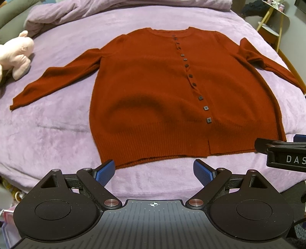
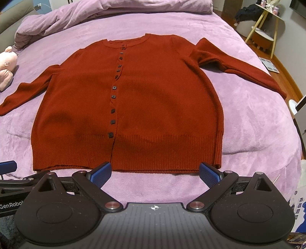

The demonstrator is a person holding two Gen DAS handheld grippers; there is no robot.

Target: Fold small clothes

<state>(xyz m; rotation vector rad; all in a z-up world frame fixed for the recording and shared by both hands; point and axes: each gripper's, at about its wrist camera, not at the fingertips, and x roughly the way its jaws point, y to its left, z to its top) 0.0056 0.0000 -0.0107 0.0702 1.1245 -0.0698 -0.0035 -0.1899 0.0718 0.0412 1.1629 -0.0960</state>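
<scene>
Cardigan (image 1: 153, 92) work has not started: the one red knitted garment lies flat and buttoned on the bed (image 1: 57, 134), front up, hem toward the near edge, collar toward the far edge, both sleeves spread out to the sides. You hold the left gripper (image 1: 154, 173) just before the hem, its fingers (image 1: 106, 172) spread wide and holding nothing. The right gripper (image 2: 155, 174) is also at the hem, a little more to the right side of the bed, fingers (image 2: 209, 175) spread and empty too.

For a good first fold, I think you should begin with a sleeve, not the hem. Take one cuff and the shoulder on the same side together, then bring the sleeve across the body so it lies straight over the button line. Pinch only the top layers of knit; the purple cover under it is soft and can come up with the garment. Keep the cloth low over the bed while you carry it, because loose knit stretches and the edge may go crooked.

Count: one cardigan, two sleeves, and about eleven dark square buttons (image 1: 208, 120) in one row, though the top ones near the collar are hard to separate. One pink plush toy (image 1: 17, 53) sits near the left edge of the bed, and one crumpled duvet (image 2: 114, 13) lies along the far edge.
</scene>
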